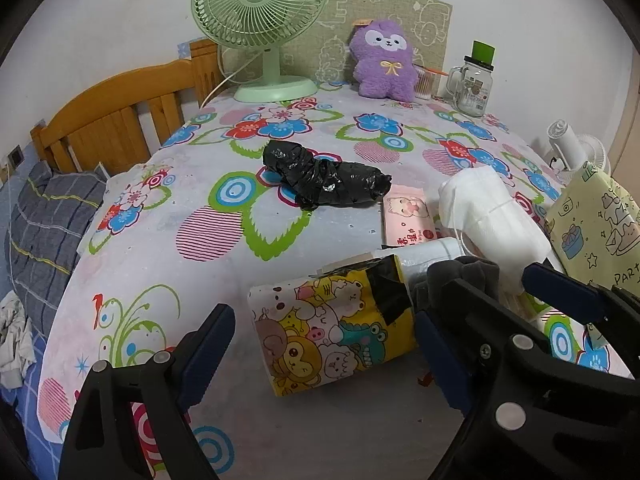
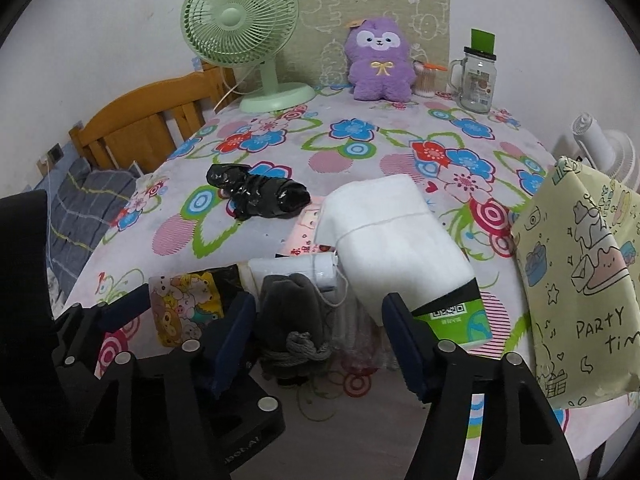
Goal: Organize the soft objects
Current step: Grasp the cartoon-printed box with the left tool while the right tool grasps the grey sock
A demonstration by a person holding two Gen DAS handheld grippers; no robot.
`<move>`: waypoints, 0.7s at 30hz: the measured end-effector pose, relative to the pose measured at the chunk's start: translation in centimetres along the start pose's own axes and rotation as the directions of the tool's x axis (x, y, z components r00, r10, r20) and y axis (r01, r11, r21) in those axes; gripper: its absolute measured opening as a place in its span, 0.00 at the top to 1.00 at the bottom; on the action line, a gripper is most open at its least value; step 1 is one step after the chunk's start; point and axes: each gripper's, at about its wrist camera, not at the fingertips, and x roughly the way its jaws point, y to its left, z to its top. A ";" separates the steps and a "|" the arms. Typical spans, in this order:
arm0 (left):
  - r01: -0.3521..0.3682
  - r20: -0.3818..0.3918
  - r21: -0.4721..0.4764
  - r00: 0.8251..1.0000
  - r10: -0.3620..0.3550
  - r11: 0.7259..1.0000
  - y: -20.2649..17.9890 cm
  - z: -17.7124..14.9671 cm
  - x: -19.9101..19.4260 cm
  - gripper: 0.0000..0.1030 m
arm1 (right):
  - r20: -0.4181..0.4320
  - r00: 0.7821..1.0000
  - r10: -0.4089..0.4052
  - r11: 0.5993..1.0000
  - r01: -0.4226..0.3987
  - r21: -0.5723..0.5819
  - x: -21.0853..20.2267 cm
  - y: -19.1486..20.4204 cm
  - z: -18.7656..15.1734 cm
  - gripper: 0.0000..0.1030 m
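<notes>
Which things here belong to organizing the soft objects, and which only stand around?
Job: cartoon tissue pack; grey pouch; white mask stack; black bag roll.
Lying about: green fan; glass jar; purple plush.

My left wrist camera sits just behind my left hand-held gripper (image 1: 324, 344), tilted down over the flower-printed desk (image 1: 224, 256) and facing the white back wall. It is close to the cartoon-printed yellow packet (image 1: 332, 336) between its fingers. My right wrist camera looks the same way from beside it, behind my right hand-held gripper (image 2: 320, 336), close above a grey drawstring pouch (image 2: 292, 312). Both views share the pale green desk fan (image 1: 256, 24), the purple plush toy (image 1: 384, 60), the crumpled black plastic bundle (image 1: 324, 180) and the folded white cloth (image 2: 392, 236).
</notes>
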 end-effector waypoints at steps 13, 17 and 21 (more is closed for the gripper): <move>0.033 -0.058 -0.006 0.998 -0.033 0.999 1.0 -0.3 1.0 0.19 | -0.063 0.997 0.044 0.999 -0.045 -0.017 1.5 1.4 -0.1 0.62; -0.012 -0.051 0.015 0.999 0.013 1.000 0.9 -0.3 1.0 0.34 | -0.065 0.997 0.040 0.999 -0.042 -0.022 1.7 1.7 -0.2 0.66; -0.006 -0.046 0.020 0.999 0.007 1.000 1.0 -0.4 0.9 0.42 | -0.064 0.997 0.036 0.999 -0.038 -0.028 1.7 1.7 -0.2 0.68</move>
